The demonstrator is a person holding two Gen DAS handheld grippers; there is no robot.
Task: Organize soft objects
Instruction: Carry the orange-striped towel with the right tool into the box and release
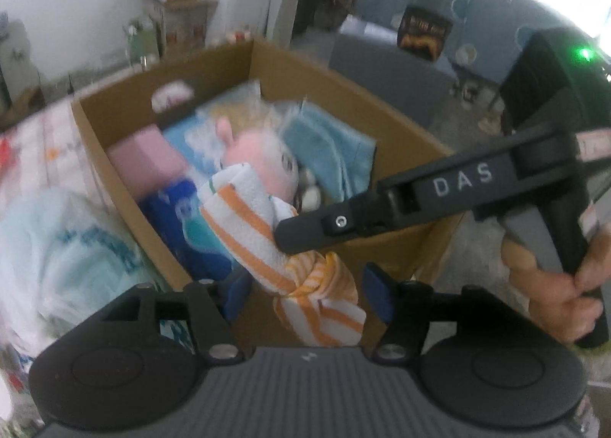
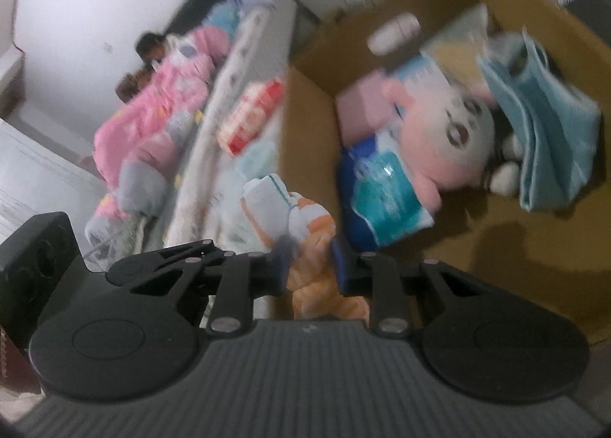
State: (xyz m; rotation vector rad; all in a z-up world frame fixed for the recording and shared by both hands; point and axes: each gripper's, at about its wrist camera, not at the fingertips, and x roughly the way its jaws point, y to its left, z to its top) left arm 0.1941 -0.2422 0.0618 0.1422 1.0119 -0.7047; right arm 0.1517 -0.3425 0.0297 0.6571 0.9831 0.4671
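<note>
Towel (image 1: 252,224), orange-and-white striped, hangs over the near wall of the cardboard box (image 1: 126,186). Right tool (image 2: 309,266) clamped on its lower end. Left tool (image 1: 305,293) apart, pads either side of the towel, not pressing. Inside the box: pink plush doll (image 1: 259,155), blue folded cloth (image 1: 328,147).

White towel (image 1: 244,224) striped orange, brown cardboard box (image 1: 114,178), pink-faced plush doll (image 1: 263,159), light blue cloth (image 1: 324,144).
</note>
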